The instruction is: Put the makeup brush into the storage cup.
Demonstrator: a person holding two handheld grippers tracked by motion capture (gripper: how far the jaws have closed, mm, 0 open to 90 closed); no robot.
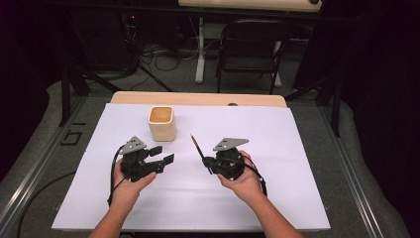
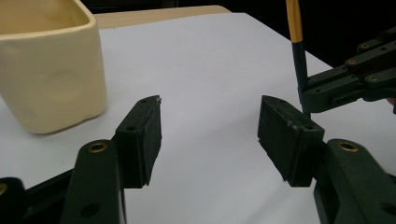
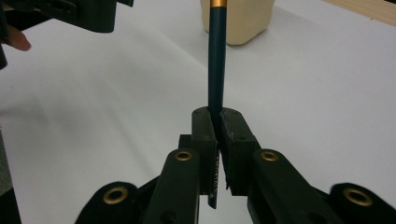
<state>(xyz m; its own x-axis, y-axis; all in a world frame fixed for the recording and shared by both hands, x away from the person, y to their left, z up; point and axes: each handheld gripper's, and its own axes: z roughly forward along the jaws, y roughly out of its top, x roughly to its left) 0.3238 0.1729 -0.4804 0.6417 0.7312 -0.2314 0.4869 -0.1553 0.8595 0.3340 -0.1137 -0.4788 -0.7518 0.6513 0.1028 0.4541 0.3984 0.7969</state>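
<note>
Left gripper [image 1: 166, 157]: you held its jaws wide, nothing between them
Right gripper [image 1: 207, 162]: you clamped the pencil [image 1: 197, 148]
Cream cup [image 1: 161, 123]: stood far left on the white sheet [image 1: 277, 148]

I saw a plain cream cup [image 1: 161, 123] on the white worktop [image 1: 277, 193]. The pencil [image 3: 216, 60] was dark teal with a gold band, and both grippers' fingers [image 2: 140, 135] were black.
</note>
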